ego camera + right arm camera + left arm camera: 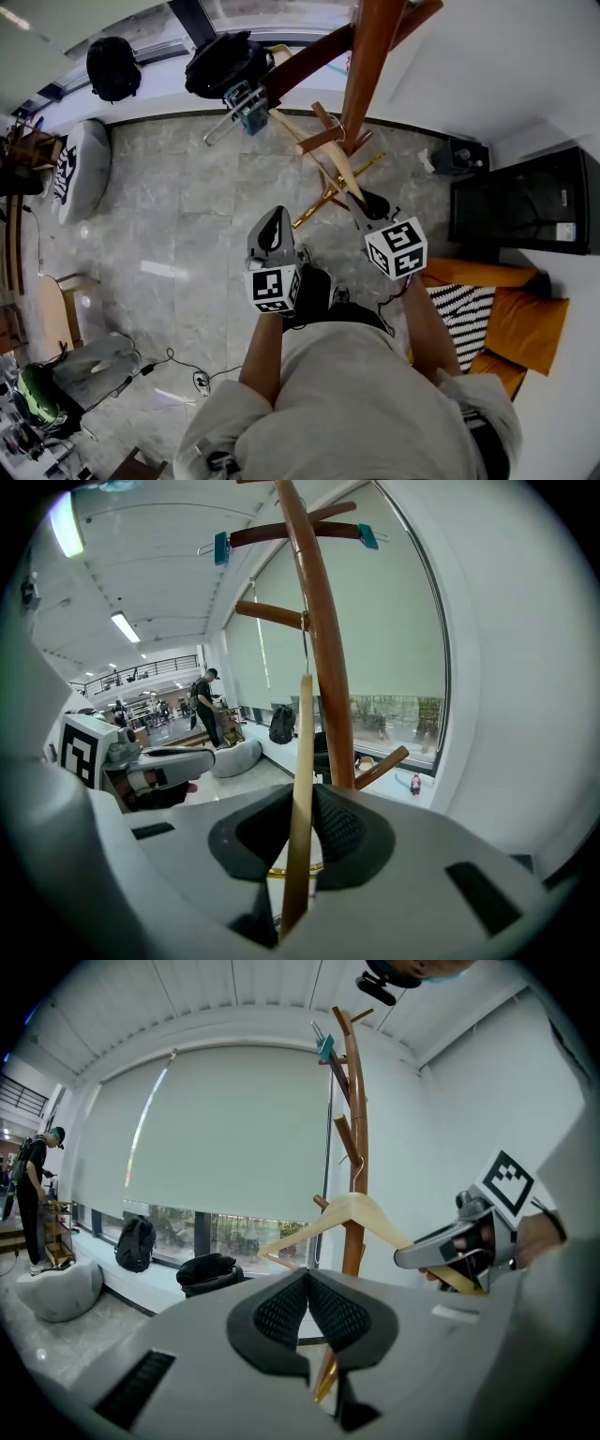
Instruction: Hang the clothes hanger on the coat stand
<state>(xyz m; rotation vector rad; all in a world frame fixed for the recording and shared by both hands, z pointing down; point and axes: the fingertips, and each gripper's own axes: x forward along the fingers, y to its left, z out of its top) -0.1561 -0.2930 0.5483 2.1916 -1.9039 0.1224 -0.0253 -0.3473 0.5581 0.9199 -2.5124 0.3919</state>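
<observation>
Right tongs [298, 829] are pinched narrow on the pale wooden clothes hanger [302, 752], which sits edge-on just beside the tall brown wooden coat stand [323, 658]. Its thin metal hook [304, 651] reaches up by 1 side peg [267, 613]. Left tongs [307, 1283] sit closed, nothing between them. Best play, I'd say: hold the hanger level, lift the hook clear over that peg, lower gently, then release.

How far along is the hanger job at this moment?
Done: hanger lifted, clamped in the right gripper. In hand: its hook is raised beside a peg on the coat stand; whether it is seated is unclear. Remaining: hook it, release. Left gripper shut, empty.
</observation>
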